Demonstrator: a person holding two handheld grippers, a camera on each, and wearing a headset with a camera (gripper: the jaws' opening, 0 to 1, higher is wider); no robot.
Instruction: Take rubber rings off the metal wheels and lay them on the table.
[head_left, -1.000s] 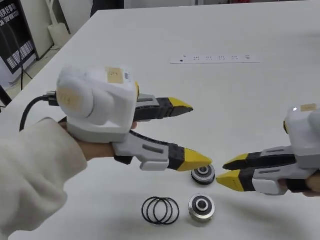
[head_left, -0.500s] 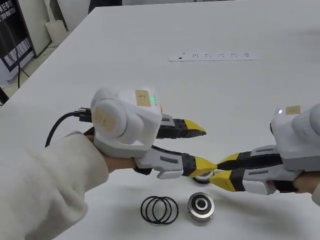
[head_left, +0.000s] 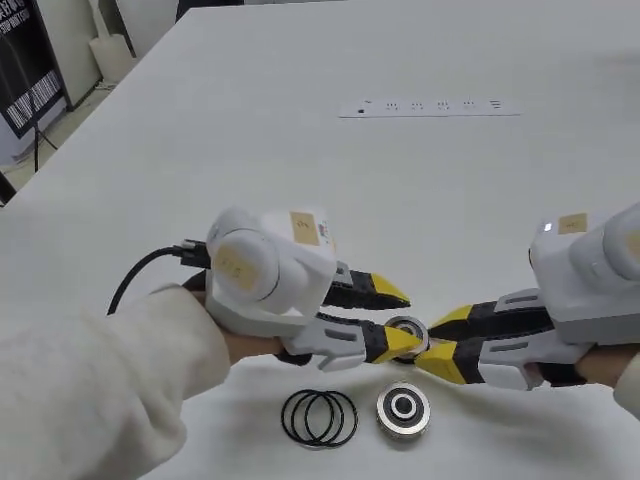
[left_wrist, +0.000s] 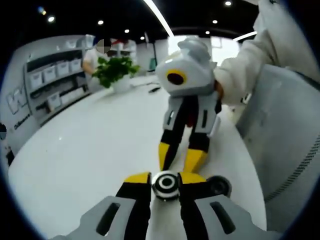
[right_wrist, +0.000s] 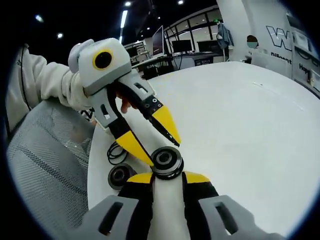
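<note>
A small silver metal wheel with a black rubber ring (head_left: 407, 328) sat between the yellow-tipped jaws of the left gripper (head_left: 402, 317), which appeared pressed against its sides, low over the white table (head_left: 300, 150). The right gripper (head_left: 434, 342), jaws slightly parted and holding nothing, pointed in from the opposite side, tips just beside the wheel's rim. The wheel looked hard, smooth and likely slippery, best braced across its sides. The ring, thin and stretchy, would probably need pinching at its outer edge and peeling off. Nearby lay three loose black rubber rings (head_left: 320, 418), overlapping, beside a second metal wheel (head_left: 403, 410). Both grippers were held roughly level, tip to tip.
</note>
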